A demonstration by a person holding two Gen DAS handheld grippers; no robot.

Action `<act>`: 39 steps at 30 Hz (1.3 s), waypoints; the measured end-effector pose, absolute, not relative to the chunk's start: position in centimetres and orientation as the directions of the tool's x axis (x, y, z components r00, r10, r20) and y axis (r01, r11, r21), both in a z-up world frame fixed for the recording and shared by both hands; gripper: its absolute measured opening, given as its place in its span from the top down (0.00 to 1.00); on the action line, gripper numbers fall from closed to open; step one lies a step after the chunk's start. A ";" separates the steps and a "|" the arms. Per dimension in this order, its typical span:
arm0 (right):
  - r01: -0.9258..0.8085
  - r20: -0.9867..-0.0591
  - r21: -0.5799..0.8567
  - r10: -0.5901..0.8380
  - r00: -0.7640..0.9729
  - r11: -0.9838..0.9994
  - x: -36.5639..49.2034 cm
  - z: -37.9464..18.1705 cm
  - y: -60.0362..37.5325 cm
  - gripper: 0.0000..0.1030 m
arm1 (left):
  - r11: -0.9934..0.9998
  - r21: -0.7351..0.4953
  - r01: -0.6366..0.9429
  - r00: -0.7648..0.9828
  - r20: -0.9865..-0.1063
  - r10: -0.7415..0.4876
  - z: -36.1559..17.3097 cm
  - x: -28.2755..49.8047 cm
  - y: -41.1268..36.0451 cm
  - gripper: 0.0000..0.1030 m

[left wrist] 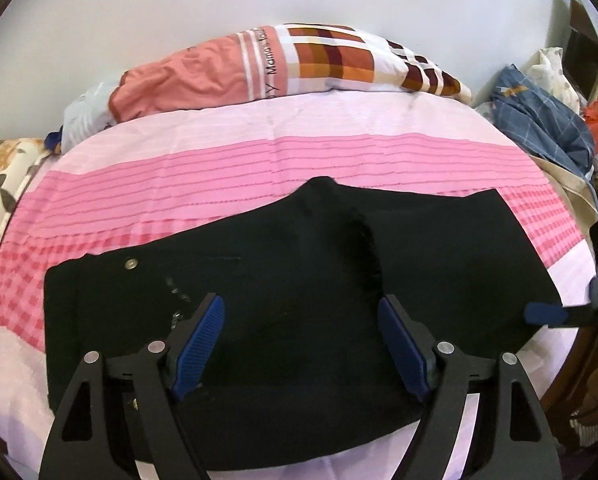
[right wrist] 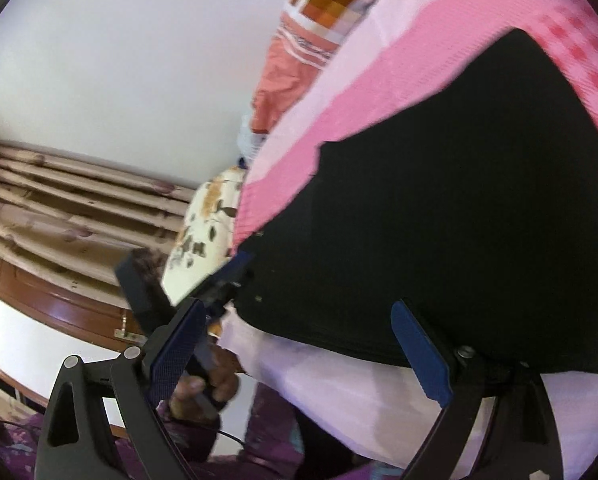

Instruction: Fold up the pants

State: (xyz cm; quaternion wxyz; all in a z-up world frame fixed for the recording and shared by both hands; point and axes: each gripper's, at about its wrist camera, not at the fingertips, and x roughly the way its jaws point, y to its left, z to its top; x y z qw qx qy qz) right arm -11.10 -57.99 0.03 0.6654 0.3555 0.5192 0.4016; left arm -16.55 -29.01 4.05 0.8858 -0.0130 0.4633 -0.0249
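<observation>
Black pants (left wrist: 299, 280) lie folded flat on the pink bed sheet (left wrist: 219, 168), with a metal button (left wrist: 131, 264) near their left end. My left gripper (left wrist: 301, 320) is open, hovering just above the middle of the pants, holding nothing. My right gripper shows at the right edge of the left wrist view (left wrist: 547, 314), beside the pants' right end. In the right wrist view the right gripper (right wrist: 299, 332) is open and empty over the near edge of the pants (right wrist: 459, 220). The left gripper (right wrist: 235, 272) shows there too, held by a hand.
Patterned pillows (left wrist: 283, 64) lie at the head of the bed against a white wall. A pile of clothes (left wrist: 547, 120) sits at the right. A floral cushion (left wrist: 3, 176) is at the left. Curtains (right wrist: 59, 200) and a wooden frame (right wrist: 59, 304) stand beyond the bed.
</observation>
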 end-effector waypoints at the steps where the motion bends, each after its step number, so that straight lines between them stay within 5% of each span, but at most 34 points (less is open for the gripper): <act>1: -0.182 -0.403 0.888 0.906 0.131 0.422 -11.1 0.5 -57.2 0.10 | 0.999 -0.045 0.029 0.570 -0.820 -0.053 4.1 -16.7 -28.8 0.23; 24: -0.253 -0.486 0.851 0.873 -0.049 0.460 -12.3 0.5 -46.8 0.09 | 0.994 0.031 -0.108 0.590 -0.802 0.090 4.6 -18.8 -18.0 0.20; 32: -0.229 -0.494 0.852 0.867 -0.057 0.471 -12.5 -0.1 -46.5 0.09 | 0.991 -0.072 -0.117 0.535 -0.845 0.001 3.2 -19.3 -9.5 0.20; 39: -0.208 -0.506 0.850 0.860 -0.070 0.483 -12.5 -0.6 -46.2 0.09 | 0.937 -0.330 -0.113 0.489 -0.840 -0.236 0.5 -19.6 -5.0 0.20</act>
